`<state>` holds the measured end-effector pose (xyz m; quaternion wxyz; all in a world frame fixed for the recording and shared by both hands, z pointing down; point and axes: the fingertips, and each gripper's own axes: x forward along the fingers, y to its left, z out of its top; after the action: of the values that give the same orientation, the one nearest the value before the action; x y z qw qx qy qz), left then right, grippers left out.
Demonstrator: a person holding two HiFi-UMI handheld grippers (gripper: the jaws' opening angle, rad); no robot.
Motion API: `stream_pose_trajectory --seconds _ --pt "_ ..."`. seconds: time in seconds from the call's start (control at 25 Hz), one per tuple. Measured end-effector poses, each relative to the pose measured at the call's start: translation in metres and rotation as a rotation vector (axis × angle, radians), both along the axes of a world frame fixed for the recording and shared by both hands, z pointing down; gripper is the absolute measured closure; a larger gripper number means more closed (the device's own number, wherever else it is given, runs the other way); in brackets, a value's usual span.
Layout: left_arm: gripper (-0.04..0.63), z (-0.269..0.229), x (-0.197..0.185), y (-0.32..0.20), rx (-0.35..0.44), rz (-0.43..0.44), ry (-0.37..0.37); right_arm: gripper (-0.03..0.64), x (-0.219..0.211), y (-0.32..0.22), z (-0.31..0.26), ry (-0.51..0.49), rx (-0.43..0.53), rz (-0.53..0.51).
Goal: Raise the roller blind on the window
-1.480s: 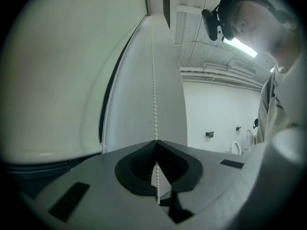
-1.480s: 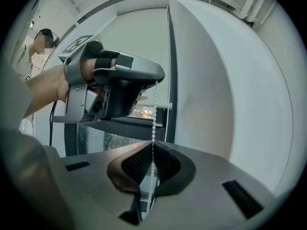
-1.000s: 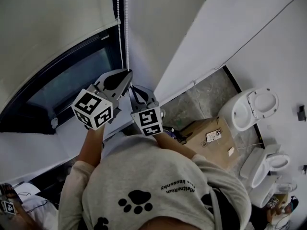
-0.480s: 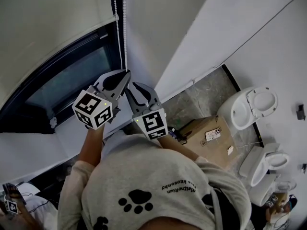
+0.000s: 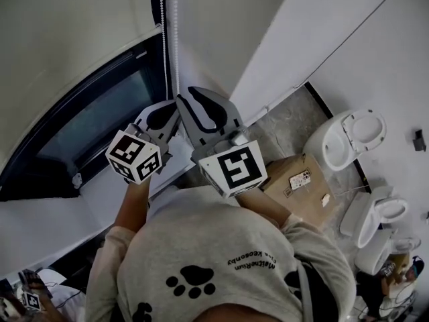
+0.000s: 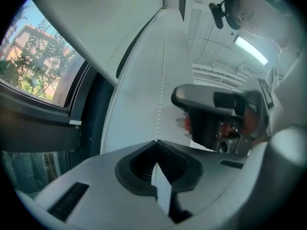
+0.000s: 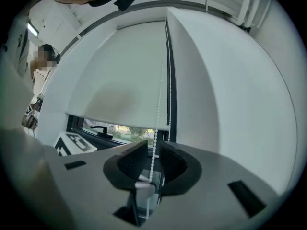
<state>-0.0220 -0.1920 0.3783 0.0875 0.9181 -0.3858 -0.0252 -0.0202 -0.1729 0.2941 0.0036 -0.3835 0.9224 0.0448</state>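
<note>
Storeroom or unfinished washroom: several toilets [image 5: 350, 143], cardboard box [image 5: 295, 190] on stone floor [image 5: 285, 136].

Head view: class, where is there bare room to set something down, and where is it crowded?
Bare: the floor strip between the wall and the box. Crowded: right of the box, where the toilets stand close together.

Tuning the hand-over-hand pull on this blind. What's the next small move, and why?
Probably close the right claw on the bead chain. Its jaws have just been opening and stand apart with the chain running between them, ungripped, while the left claw is shut on the chain. The blind is only partly up, so another pull looks needed.
</note>
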Motion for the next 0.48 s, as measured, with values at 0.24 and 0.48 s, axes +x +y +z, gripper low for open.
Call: stream_pose_trajectory --seconds 0.24,0.48 --pt "0.588 0.0 0.001 0.003 0.004 0.021 -0.004 0.545 -0.013 -0.016 -0.026 -0.008 -0.002 0.028" --pt "0.588 0.001 0.003 0.006 0.008 0.043 -0.003 0.588 -0.019 -0.024 -0.035 0.005 0.015 0.054"
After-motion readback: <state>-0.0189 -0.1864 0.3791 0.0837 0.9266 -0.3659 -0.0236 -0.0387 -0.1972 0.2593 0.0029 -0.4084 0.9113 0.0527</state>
